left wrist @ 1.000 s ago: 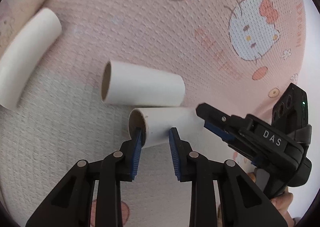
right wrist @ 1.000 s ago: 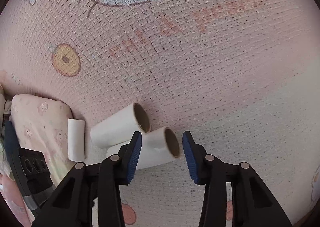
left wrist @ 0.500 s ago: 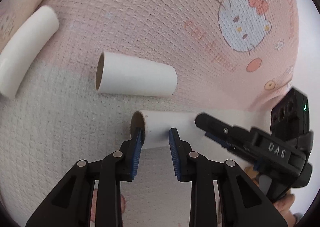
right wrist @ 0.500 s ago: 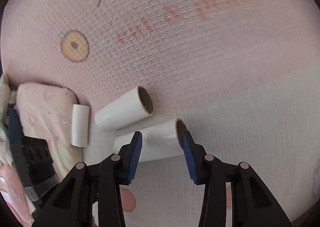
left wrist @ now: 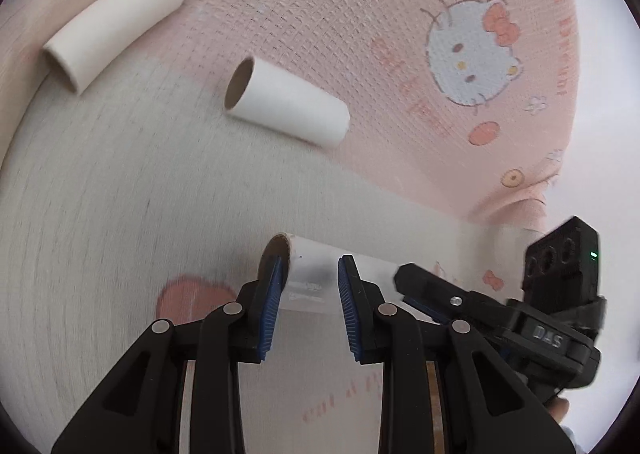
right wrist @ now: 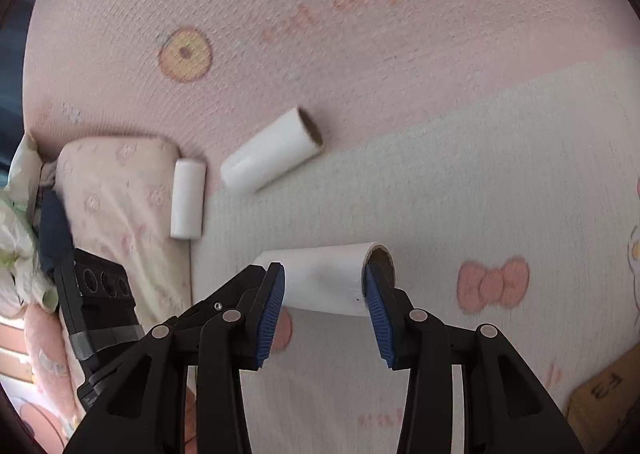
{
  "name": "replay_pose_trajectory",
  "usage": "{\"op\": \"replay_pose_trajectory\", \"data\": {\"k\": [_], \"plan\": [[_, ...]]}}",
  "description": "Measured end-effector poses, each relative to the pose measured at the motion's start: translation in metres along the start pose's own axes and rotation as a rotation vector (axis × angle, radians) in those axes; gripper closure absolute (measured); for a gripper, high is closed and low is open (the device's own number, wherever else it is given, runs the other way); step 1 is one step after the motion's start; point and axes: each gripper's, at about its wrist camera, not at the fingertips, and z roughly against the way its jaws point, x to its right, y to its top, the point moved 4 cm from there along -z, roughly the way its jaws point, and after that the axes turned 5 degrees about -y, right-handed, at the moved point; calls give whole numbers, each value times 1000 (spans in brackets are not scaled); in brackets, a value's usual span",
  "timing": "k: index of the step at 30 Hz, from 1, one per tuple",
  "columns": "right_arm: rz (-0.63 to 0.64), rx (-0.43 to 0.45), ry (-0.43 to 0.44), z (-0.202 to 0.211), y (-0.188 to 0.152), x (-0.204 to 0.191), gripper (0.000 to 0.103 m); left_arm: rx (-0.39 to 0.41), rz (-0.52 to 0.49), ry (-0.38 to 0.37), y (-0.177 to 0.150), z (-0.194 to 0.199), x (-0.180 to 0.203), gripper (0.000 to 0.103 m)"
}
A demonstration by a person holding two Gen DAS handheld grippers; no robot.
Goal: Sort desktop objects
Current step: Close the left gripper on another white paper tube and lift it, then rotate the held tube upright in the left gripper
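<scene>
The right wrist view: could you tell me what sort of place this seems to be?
Probably a bed or padded surface at home: a pink cartoon-print blanket covers it, a matching pillow lies at its edge, and cardboard tubes lie on it.

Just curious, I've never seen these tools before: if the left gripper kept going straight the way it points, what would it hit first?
Nothing new: the left gripper already clamps the cardboard tube. Past that, probably the blanket, though depth is unclear.
</scene>
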Motion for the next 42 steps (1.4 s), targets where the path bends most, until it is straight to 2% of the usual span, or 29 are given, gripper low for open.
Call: {"op": "replay_pose_trajectory", "data": {"k": [4,7,13,17,19,23,25,31,36,42], "plan": [[30,-17,-24,8,-18,6,64,-12,-19,-33,-19,14,4,73],[36,-34,-60,14,-34,14,64,-10,-80,-38,-35,24,14,73],[51,-39,-88,33,-61,15,64,-3,-187,10,-59,40,27,73],[103,-47,-125,40,-80,7,64,-12,-161,-15,-67,43,26,73],[52,-49,-113,44,-89,16,64,-31,-148,-41,-72,43,24,73],[-84,-37,-30,52,-108,35,64,-75,-125,-67,-85,39,19,73],[-111,-44,-26,53,-115,42,64,-93,-117,-82,-93,36,18,73],[-7,-37,-125,52,-130,36,64,-122,-192,-5,-108,25,21,73],[-7,-69,-135,39,-137,41,64,-130,-153,-22,-107,22,14,73],[14,-96,-177,33,-141,46,64,-135,-146,31,-105,21,10,70]]}}
